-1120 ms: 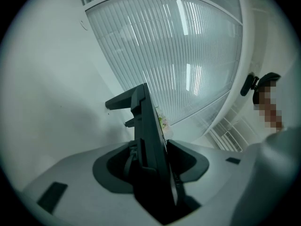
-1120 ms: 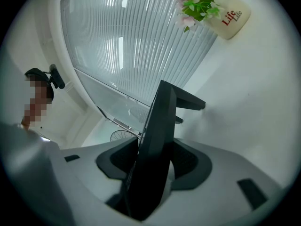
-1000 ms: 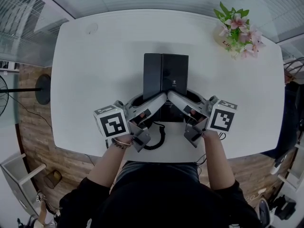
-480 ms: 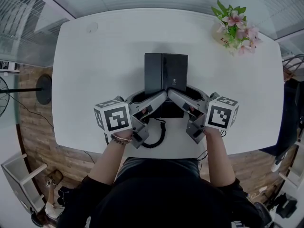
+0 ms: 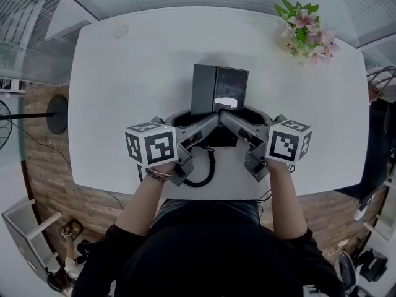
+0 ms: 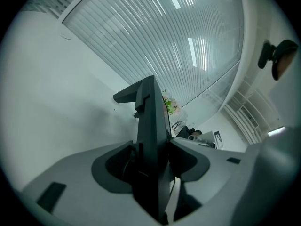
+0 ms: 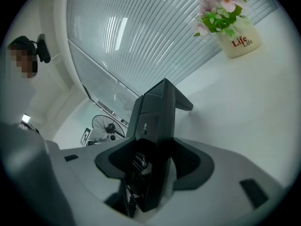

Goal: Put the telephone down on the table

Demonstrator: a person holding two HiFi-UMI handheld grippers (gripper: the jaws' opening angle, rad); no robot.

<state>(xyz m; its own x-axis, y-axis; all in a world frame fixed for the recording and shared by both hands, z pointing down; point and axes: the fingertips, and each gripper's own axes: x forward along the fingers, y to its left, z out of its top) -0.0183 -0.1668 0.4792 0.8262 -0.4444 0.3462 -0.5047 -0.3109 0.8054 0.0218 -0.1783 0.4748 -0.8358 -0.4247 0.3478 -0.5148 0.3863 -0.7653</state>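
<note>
The black telephone [image 5: 219, 90] is in the middle of the white table [image 5: 124, 85], its near end held between both grippers. My left gripper [image 5: 207, 122] clamps its left near edge and my right gripper [image 5: 234, 119] its right near edge. In the left gripper view the telephone [image 6: 151, 121] stands edge-on between the jaws of the left gripper [image 6: 151, 147], and both pads touch it. The right gripper view shows the telephone [image 7: 155, 112] gripped the same way by the right gripper [image 7: 157, 147], whose jaws have just been opening slightly around it. A coiled cord [image 5: 207, 166] trails toward me.
A pot of pink flowers [image 5: 306, 33] stands at the table's far right corner, also in the right gripper view as the flower pot [image 7: 235, 36]. A floor fan [image 5: 55, 115] stands left of the table. My arms cross the near table edge [image 5: 204, 193].
The telephone now looks shorter and its screen catches light, so it has tipped. Both marker cubes have rolled slightly. The hands stay almost in place.
</note>
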